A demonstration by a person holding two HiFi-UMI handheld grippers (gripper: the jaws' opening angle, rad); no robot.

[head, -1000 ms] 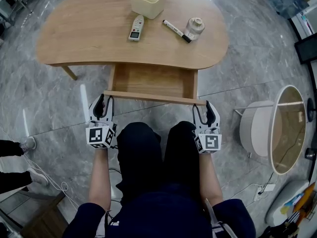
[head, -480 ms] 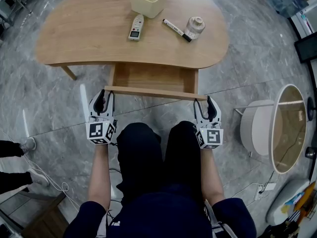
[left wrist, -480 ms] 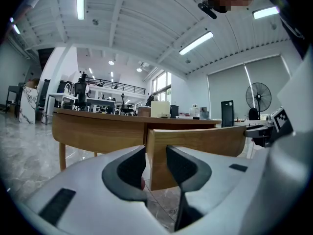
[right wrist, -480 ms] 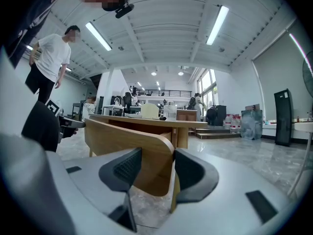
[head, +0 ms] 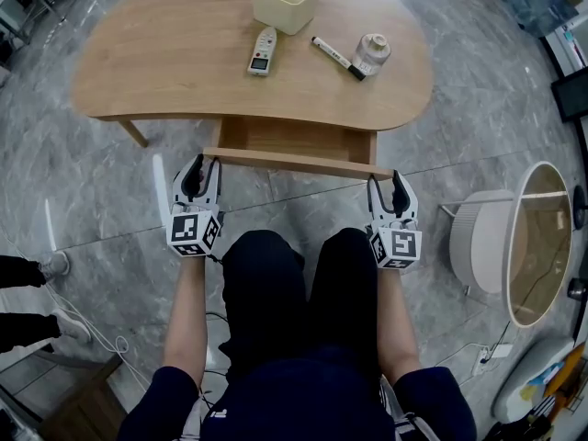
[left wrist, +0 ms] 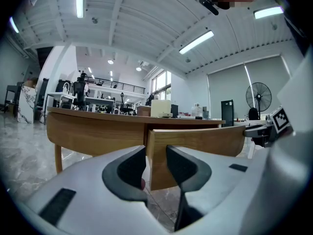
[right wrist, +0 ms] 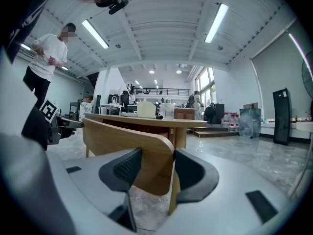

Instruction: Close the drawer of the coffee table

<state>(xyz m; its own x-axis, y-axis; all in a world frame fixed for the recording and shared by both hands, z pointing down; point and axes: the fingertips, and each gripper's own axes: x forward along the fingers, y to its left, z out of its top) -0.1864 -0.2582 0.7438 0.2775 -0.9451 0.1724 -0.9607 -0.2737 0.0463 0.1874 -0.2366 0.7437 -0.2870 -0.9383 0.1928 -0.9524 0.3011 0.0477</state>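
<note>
The drawer (head: pixel 296 140) hangs under the near edge of the worktop (head: pixel 165 62), partly pulled out, with a strip of its box showing between the table's edge and the drawer front (head: pixel 294 163). That front is a long, flat board of pale wood with a matte finish and rounded end corners. It shows no handle or knob.

Your left tongs (head: pixel 198 175) are at the board's left end and your right tongs (head: pixel 390 191) at its right end. Both pairs stand apart and clamp nothing. Each gripper view shows an end of the board in the gap between the dark, textured pads, but you cannot tell from these views whether the tips touch the wood.

Judge the drawer as stiff and fairly light, since nothing shows inside the visible strip. The board should not flex or mark under a push. There is nothing to grip, so press flat on the face near each end. Keep both sides even, because a wide drawer is likely to skew and bind if one end leads.

The worktop is a smooth, bean-shaped slab of the same wood. It carries a cream plastic bin (head: pixel 285 4), a small handset (head: pixel 264 50), a marker (head: pixel 338 57) and a white jar (head: pixel 372 52), all light things that a hard shove could jolt. The floor (head: pixel 92 182) is glossy grey stone.
</note>
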